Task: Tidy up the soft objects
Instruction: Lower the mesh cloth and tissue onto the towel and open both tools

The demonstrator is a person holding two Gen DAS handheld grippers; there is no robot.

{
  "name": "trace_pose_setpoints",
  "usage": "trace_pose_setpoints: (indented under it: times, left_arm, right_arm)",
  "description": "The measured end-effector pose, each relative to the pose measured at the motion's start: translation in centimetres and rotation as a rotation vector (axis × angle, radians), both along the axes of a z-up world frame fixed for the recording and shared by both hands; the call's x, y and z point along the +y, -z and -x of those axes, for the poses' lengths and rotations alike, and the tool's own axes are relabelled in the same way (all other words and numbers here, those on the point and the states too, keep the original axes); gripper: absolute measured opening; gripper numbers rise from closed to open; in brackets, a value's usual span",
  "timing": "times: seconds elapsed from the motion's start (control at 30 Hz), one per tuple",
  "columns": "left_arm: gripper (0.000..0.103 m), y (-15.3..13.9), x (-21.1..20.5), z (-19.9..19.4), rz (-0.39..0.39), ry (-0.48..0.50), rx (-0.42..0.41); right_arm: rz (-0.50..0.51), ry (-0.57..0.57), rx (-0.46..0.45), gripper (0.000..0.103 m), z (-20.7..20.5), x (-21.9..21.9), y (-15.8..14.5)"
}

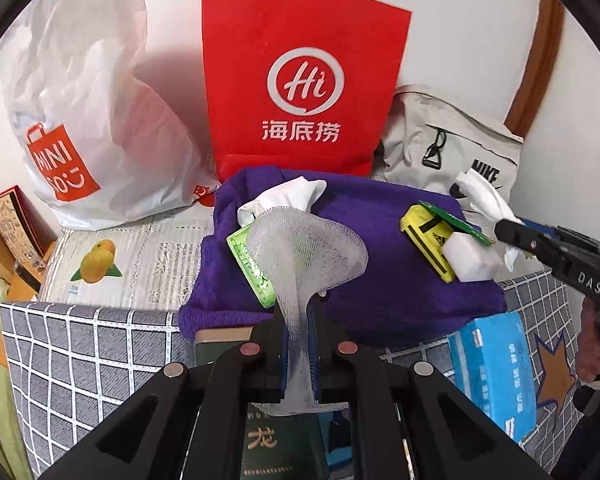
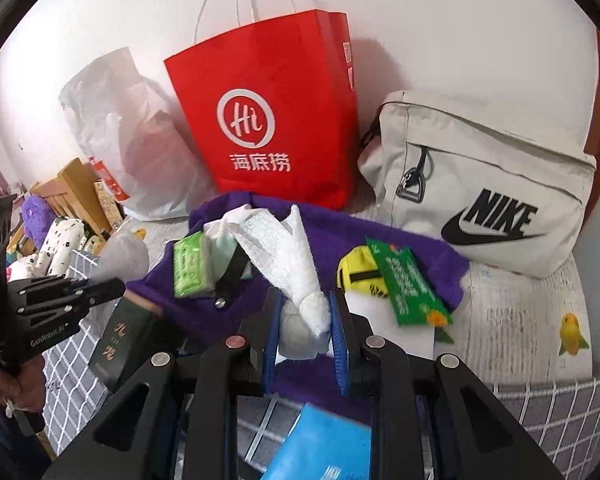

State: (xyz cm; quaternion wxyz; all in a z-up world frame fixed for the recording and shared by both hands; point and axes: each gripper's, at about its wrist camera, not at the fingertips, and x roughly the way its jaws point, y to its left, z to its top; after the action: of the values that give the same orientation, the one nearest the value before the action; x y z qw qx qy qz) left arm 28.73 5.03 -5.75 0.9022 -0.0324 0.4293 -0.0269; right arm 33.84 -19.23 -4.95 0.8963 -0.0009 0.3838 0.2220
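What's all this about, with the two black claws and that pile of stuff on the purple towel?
A person is sorting soft things with a handheld claw in each hand. The left claw is pinching a gauzy mesh cloth, and the right claw is clamped on a white towel. Both cloths are lifted over the purple towel, in front of the red paper bag.

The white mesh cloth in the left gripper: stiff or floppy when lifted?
Likely floppy: the mesh cloth fans out loosely above the left gripper. Probably very light, since its see-through weave shows the purple towel behind.

white mesh cloth (image 1: 306, 248): fanned, pinched in jaws | white towel (image 2: 296, 264): bunched, pinched in jaws
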Motion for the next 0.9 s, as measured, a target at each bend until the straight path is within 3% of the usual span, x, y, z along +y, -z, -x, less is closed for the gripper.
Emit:
trace_pose_setpoints:
  times: [0.2, 0.4, 0.8, 0.9]
  left_arm:
    - [0.009, 1.0, 0.5, -1.8, 0.011, -0.005, 0.027]
    - [0.009, 1.8, -0.1, -3.9, 0.037, 0.008, 0.049]
    - [0.009, 3.8, -1.4, -8.0, 0.083, 0.049, 0.104]
    - [0.009, 4.5, -1.9, -8.9, 0.078, 0.063, 0.124]
  right_arm:
    - [0.022, 0.051, 0.01, 0.024, -3.5, -0.8, 0.8]
    - [0.045, 0.054, 0.075, 0.024, -6.4, -1.5, 2.9]
    - [0.067, 0.033, 0.14, 0.028, -8.1, -0.9, 5.3]
    - [0.068, 0.033, 0.148, 0.036, -8.3, -1.0, 5.5]
